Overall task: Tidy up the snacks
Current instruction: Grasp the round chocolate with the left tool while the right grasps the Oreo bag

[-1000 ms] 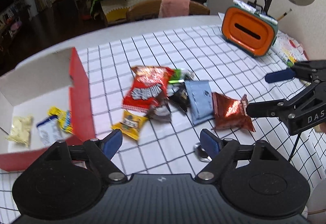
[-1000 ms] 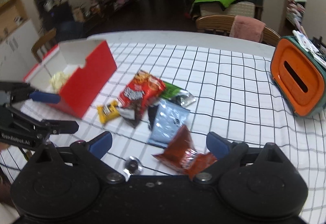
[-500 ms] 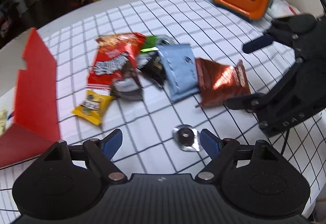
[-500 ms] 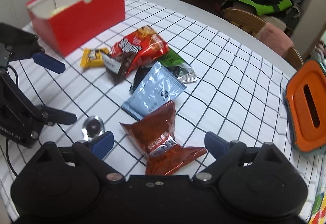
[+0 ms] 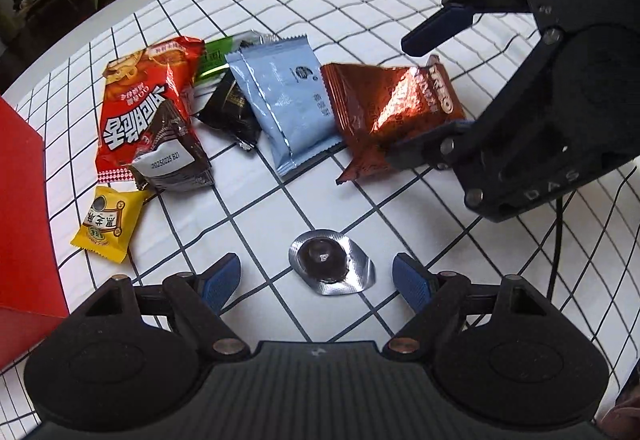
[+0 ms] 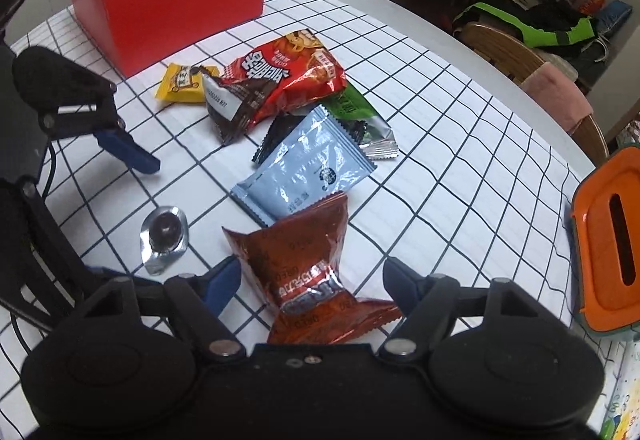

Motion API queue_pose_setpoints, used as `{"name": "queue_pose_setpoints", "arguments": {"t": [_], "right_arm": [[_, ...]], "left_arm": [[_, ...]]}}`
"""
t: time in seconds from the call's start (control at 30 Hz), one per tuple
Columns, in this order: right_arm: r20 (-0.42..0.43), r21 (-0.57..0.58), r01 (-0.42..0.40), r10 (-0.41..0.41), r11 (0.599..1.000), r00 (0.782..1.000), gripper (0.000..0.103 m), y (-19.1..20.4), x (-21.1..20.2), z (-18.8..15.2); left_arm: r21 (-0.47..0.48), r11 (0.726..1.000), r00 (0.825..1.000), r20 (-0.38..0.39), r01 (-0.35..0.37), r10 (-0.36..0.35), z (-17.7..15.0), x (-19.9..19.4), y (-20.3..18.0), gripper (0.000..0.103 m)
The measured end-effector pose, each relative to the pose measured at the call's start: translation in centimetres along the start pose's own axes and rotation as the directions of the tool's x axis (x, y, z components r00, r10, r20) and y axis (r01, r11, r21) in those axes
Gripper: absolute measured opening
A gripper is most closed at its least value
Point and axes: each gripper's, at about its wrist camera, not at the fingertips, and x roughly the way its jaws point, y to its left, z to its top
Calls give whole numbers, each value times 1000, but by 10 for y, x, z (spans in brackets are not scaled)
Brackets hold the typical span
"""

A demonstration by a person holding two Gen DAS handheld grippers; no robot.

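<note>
A foil-wrapped chocolate lies on the checked tablecloth between the blue fingertips of my left gripper, which is open and close above it. A brown foil Oreo packet lies between the fingers of my right gripper. Those jaws are closing. The left pad is at the packet's edge and the right pad stands a little clear of it. In the left wrist view the right gripper straddles the same brown packet. The red box stands open at the far left.
More snacks lie in a loose heap: a red bag, a yellow candy, a light blue packet, a black packet and a green one. An orange container stands at the right. Chairs stand beyond the table's far edge.
Both grippers have come down closer to the table. The chocolate now sits between the left fingertips. The right jaws have narrowed around the brown packet.
</note>
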Motion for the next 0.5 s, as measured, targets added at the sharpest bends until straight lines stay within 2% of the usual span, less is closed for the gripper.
{"name": "queue_pose_setpoints", "arguments": {"t": [0.2,0.27,0.43,0.5], "right_arm": [[5,-3,-18,18,1000,1000,64,4,1,1],[3,-2,-25,25,1000,1000,60,5,1,1],[13,-2,-15,15,1000,1000,51,8,-1,-2],[17,18,-16,16,1000,1000,46,7,-2,-2]], "left_arm": [[-14,999,999,-15,30,-30,3,3,4,76],[-6,999,999,-11,32,-32,3,2,3,70],[14,999,999,7,40,-40,0,-3,-1,44],[9,999,999,9,41,-41,-1,-6,-2,43]]}}
